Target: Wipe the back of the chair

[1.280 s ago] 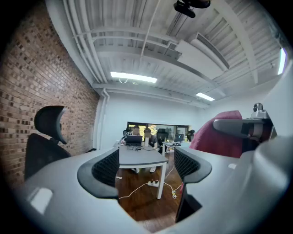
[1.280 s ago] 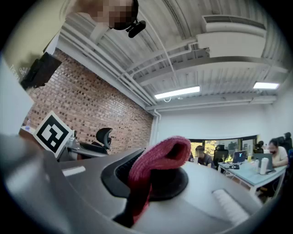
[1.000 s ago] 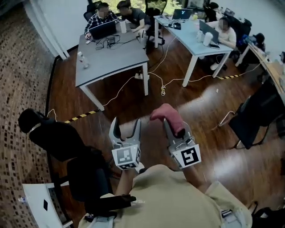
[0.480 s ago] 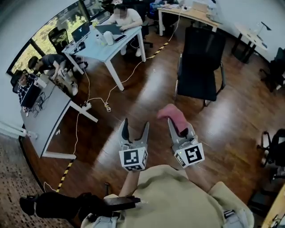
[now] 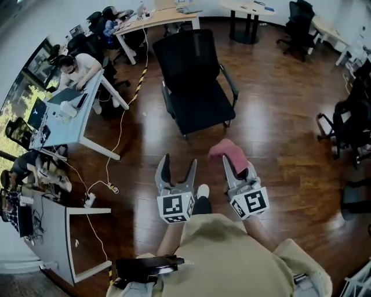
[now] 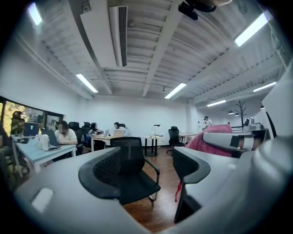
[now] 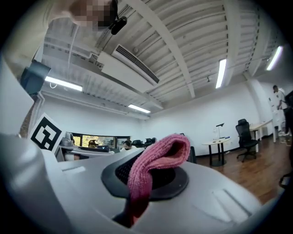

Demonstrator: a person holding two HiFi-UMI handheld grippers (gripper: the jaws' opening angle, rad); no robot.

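A black office chair (image 5: 194,81) stands on the wooden floor ahead of both grippers, some way off, with its seat facing me. My left gripper (image 5: 177,168) points level toward it; its jaws stand wide and are closing with nothing between them. In the left gripper view the chair (image 6: 130,164) shows between the two pads. My right gripper (image 5: 237,168) is shut on a pink cloth (image 5: 230,154), which bulges out over the jaw tips. In the right gripper view the cloth (image 7: 155,169) folds over the dark pad and hides most of the chair behind it.
A light blue desk (image 5: 64,110) with seated people stands at the left, and a grey desk (image 5: 46,243) at the lower left. White cables (image 5: 110,174) trail over the floor beside them. More black chairs (image 5: 348,125) stand at the right edge. A wooden desk (image 5: 162,14) lies behind the chair.
The whole view has swung round: the desks with people slid to the left and the black chair came to the top centre. The cloth stays in the right gripper.
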